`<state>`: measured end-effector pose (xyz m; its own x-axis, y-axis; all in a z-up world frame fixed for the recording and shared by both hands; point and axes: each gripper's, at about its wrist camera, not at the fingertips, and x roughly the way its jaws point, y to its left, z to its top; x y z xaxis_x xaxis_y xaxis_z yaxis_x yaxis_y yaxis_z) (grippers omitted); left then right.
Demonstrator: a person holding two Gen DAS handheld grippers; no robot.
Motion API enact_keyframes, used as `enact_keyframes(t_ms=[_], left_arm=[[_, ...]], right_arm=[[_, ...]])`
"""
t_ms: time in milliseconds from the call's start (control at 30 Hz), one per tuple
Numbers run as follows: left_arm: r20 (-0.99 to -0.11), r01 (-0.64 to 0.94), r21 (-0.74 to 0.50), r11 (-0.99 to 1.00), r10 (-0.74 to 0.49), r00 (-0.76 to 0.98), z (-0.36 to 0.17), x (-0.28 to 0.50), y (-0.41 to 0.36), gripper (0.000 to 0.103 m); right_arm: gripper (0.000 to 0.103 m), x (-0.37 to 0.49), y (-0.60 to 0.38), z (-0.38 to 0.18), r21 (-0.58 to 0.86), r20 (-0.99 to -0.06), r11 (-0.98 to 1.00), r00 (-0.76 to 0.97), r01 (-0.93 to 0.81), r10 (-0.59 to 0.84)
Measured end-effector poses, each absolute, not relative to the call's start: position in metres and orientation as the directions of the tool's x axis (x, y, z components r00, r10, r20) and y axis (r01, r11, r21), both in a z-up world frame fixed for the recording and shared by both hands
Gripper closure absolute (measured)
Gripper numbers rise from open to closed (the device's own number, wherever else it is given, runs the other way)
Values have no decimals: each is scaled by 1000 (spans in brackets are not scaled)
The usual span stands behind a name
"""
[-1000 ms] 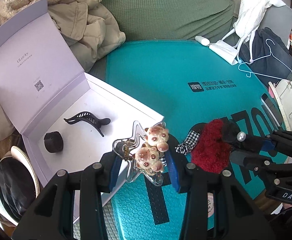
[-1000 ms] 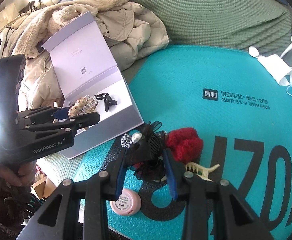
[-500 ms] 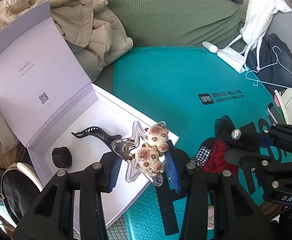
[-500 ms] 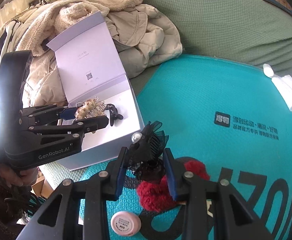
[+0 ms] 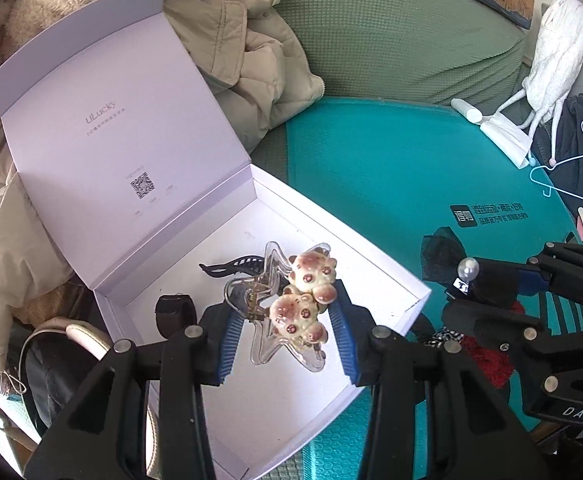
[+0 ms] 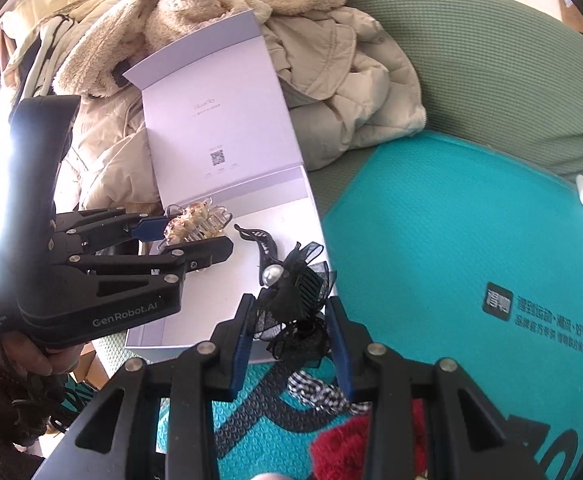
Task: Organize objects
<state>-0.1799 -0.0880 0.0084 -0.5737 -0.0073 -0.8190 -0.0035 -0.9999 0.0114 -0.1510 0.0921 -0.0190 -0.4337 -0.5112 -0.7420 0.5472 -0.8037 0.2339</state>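
Note:
My left gripper (image 5: 287,316) is shut on a clear star-shaped hair clip with two bear figures (image 5: 291,304) and holds it over the open white box (image 5: 375,264). Inside the box lie a black claw clip (image 5: 231,266) and a small dark round item (image 5: 173,312). My right gripper (image 6: 291,328) is shut on a black mesh bow clip with a pearl (image 6: 295,292), held above the box's near right edge (image 6: 315,216). The left gripper also shows in the right wrist view (image 6: 195,236), and the right gripper in the left wrist view (image 5: 487,284).
The box's lid (image 5: 103,136) stands open against beige coats (image 5: 243,52). On the teal mat (image 5: 391,168) lie a red fluffy scrunchie (image 6: 347,444) and a checked ribbon (image 6: 319,392). A green sofa (image 5: 391,28), hanger (image 5: 563,160) and white garment are at the back right.
Both grippers have moved left toward the box with their clips. The left one went from the box's corner to over its inside. The right one left the scrunchie behind.

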Motion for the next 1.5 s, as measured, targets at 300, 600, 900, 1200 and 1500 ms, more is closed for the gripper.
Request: enact_keyframes(t_ms=[300,600,900,1200,1500], left_arm=[[-822,68,30,-997,-63,-566,1,-181,-127,64],[-804,83,78,-994,-112,-584,8,-194,-154,64],[-800,96,87,-992,-127,-587,5,-212,-175,64],[-796,106,102,-989,-145,-588,-2,-230,-190,64],[-818,86,116,-989,-145,-556,-26,-251,-189,64]], right_arm=[[68,-160,48,-17,189,-747,-756,-407,627,-525],[68,-183,14,-16,168,-755,-714,-377,679,-537],[68,-200,-17,-14,154,-749,-686,-369,711,-550],[68,-223,-33,-27,152,-763,-692,-361,705,-536],[68,-248,-36,-57,180,-791,-712,-331,679,-515]])
